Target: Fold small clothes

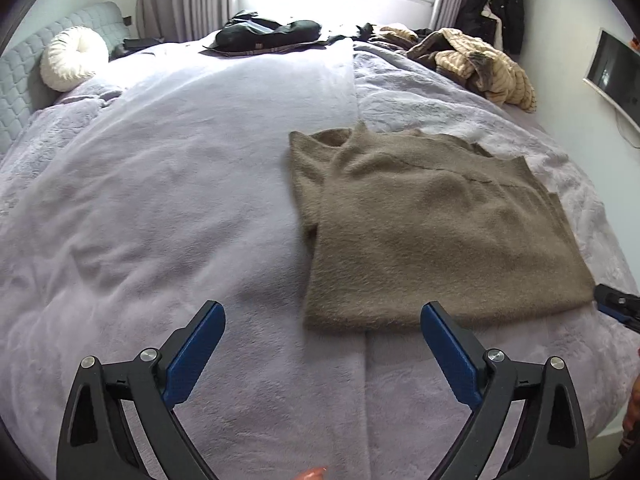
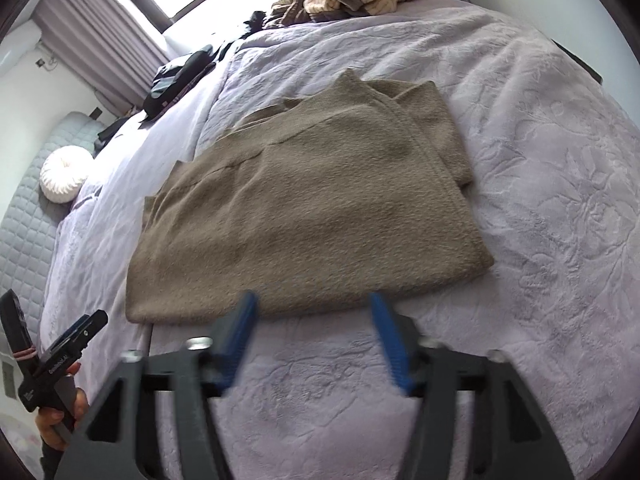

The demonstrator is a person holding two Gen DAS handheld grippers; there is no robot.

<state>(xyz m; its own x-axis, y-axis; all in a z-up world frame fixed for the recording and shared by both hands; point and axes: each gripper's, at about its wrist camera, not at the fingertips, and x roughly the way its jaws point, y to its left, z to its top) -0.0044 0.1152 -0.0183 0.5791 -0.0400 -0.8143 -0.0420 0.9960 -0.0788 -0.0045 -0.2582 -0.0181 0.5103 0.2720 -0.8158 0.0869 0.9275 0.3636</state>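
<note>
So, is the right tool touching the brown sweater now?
Apart. In the right wrist view the right tool is open, nothing between its pads, and a strip of purple blanket shows beneath, with the brown sweater lying flat beyond.

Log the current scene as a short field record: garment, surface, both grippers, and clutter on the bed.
garment: fuzzy taupe-brown sweater, folded into a rough rectangle, lying flat
surface: pale lilac plush bedspread
left gripper: open, nothing between the blue pads, just short of the sweater's near edge
right gripper: open, empty, at the near edge
clutter: cream striped clothes pile and dark garment at the far side; round white cushion by the headboard
</note>
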